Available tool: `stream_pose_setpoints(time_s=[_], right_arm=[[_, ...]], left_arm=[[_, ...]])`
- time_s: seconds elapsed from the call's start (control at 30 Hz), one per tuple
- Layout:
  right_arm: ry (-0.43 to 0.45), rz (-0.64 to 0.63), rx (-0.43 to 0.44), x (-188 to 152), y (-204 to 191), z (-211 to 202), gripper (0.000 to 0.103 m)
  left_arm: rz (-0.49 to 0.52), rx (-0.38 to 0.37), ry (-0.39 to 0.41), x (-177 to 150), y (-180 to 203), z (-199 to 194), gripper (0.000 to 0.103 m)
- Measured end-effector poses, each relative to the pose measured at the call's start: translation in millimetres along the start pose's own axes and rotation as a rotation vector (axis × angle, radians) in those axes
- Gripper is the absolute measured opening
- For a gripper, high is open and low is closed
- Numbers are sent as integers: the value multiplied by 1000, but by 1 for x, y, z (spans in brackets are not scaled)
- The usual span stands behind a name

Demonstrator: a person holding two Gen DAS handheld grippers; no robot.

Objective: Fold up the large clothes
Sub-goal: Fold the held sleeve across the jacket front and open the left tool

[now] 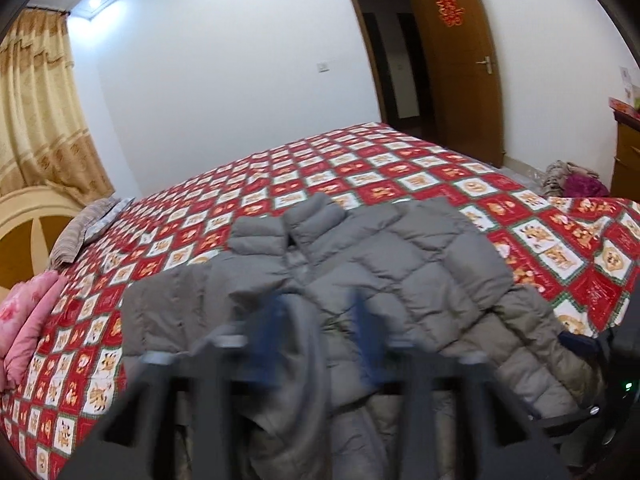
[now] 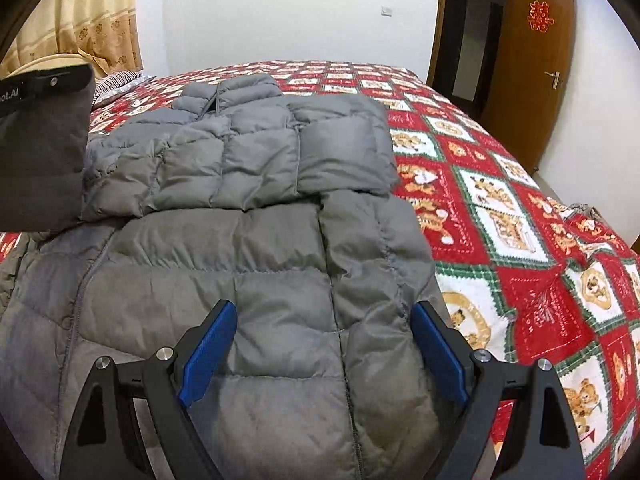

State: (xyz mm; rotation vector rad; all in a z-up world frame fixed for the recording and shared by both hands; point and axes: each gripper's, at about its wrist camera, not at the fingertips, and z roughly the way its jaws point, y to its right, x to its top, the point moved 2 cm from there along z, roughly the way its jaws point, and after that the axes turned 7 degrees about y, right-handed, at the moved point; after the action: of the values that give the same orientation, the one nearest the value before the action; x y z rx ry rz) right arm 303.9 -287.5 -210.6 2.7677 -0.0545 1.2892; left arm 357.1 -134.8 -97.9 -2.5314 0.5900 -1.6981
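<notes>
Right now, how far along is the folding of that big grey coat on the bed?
Partly done, it seems. The grey puffer jacket lies spread on the red patterned bedspread, and one sleeve already looks folded across its chest. Nothing is in hand: the right gripper hovers open over the hem, and the left gripper, blurred, looks open too. The lengthwise folds seem to remain.

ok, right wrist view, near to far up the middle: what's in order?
right gripper, open → jacket hem and body → sleeve folded across the chest → collar → bedspread → wall.
</notes>
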Motion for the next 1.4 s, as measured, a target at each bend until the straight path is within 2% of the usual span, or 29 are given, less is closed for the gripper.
stream_pose_setpoints(time_s=[0.03,0.17,0.3,0.43,0.5,0.6,0.7,0.87,1.03,1.1,1.17,1.23,1.27,1.33,1.4], right_arm=[[-4,4,3,-1,1,1,89],[-18,12,8,-2,2,5,89],[-28,12,11,-2,2,7,89],[-41,15,13,-2,2,10,91],[-47,2,4,-3,-1,11,91],[-37,4,6,-2,-1,8,91],[-30,40,44,3,1,2,91],[30,118,154,40,-9,-12,91],[14,141,271,73,-35,14,91],[-36,172,309,76,-43,35,82],[-102,189,373,75,-51,53,40],[-111,178,410,72,-57,55,24],[-98,164,399,70,-58,52,17],[-76,152,380,67,-53,44,15],[-59,137,320,65,-43,38,11]], left_arm=[[2,5,21,2,3,-3,80],[6,-25,66,9,7,-15,86],[-24,-5,103,9,-13,-28,102],[-72,-11,134,3,-36,-42,103],[-64,21,134,-1,-46,-45,103],[-64,76,98,-14,-62,-35,103],[-87,120,41,-31,-81,-17,103],[-132,148,-39,-54,-100,9,103],[-159,177,-108,-78,-117,15,103],[-168,189,-136,-88,-128,15,103],[-168,204,-154,-96,-139,14,103],[-179,212,-174,-105,-152,14,103],[-191,212,-179,-107,-157,13,103],[-205,219,-191,-110,-165,13,103],[-221,225,-204,-112,-172,15,103]])
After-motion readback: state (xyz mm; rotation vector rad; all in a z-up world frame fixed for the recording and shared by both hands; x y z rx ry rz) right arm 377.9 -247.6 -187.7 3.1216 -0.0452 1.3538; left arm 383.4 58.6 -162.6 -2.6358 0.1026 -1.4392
